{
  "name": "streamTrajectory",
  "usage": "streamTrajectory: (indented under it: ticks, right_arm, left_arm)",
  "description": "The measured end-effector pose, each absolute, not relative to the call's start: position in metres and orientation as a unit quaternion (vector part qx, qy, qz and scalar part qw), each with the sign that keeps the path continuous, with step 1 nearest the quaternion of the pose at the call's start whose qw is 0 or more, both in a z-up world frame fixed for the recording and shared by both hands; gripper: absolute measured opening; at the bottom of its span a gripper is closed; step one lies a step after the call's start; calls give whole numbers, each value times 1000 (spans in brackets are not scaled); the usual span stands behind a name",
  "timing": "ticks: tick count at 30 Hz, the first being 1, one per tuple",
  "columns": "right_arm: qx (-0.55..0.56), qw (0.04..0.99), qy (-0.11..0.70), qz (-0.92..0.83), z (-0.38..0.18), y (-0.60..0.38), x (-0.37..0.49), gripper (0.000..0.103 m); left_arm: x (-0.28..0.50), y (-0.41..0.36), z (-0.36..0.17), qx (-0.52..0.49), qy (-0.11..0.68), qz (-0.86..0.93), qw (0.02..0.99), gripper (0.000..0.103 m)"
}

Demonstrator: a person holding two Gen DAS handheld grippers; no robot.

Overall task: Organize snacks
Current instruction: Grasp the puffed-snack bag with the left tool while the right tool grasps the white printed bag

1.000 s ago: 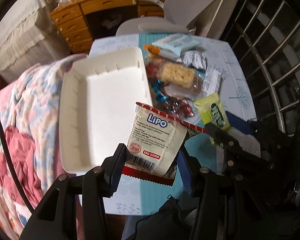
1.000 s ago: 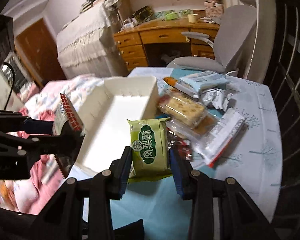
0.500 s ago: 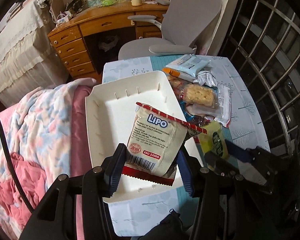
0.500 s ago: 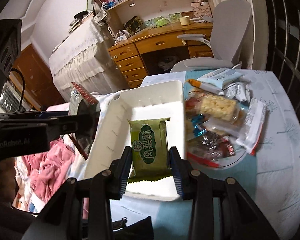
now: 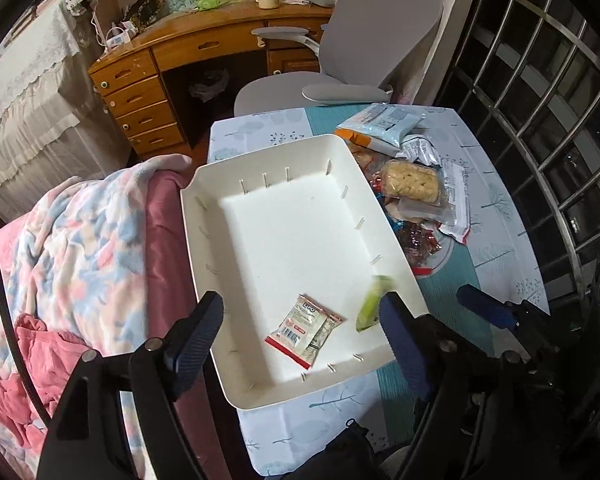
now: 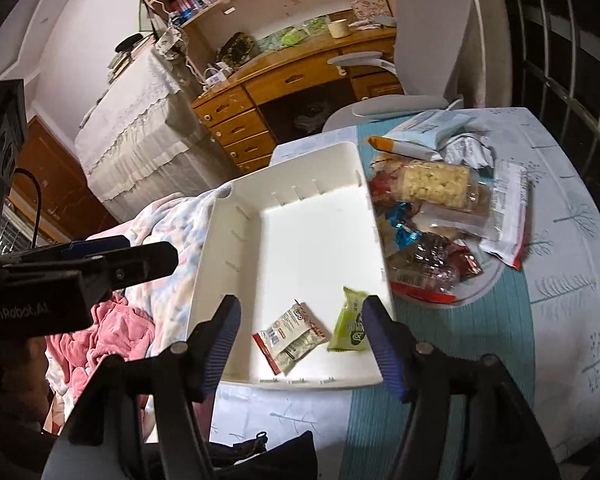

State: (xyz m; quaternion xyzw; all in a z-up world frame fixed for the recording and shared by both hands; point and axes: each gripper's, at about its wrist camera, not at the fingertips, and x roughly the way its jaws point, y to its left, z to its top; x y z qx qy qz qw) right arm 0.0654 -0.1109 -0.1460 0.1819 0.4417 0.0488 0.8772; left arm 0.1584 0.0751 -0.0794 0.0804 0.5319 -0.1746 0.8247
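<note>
Our left gripper (image 5: 300, 344) tilted steeply downward, its jaws opening with nothing pressed between them, our right gripper (image 6: 300, 344) angled down beside it, jaws opening too, pads free

Behind, a grey office chair (image 5: 352, 52) beside wooden drawers (image 5: 140, 112); left, a floral blanket (image 5: 88, 232) on the bed; right, a metal window grille (image 5: 548, 92).

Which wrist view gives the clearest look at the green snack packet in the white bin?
The right wrist view: the green snack packet shows its printed face, sharp, lying by the bin's right wall. In the left wrist view the packet is a motion-blurred green streak, edge-on and partly hidden behind a finger of the left gripper.
</note>
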Motion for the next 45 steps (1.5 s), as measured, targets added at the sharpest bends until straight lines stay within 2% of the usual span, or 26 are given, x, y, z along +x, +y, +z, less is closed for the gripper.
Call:
streamTrajectory:
  ticks: [14, 23, 28, 39, 45]
  right_arm:
    - [208, 865, 457, -7, -142, -165, 43, 64]
    - [261, 843, 470, -24, -155, -230, 55, 64]
    - [290, 827, 481, -32, -168, -265, 71, 64]
    - [314, 796, 516, -43, -213, -326, 123, 64]
    - [301, 792, 531, -33, -245, -352, 162, 64]
  left_arm:
    - [164, 33, -86, 35, 562, -222, 796, 80]
    - [183, -11, -93, -6, 594, -221, 774, 80]
    - [205, -43, -103, -25, 617, -205, 759, 84]
    - [263, -107, -152, -65, 686, -118, 715, 84]
    - [295, -125, -194, -122, 724, -52, 676, 84]
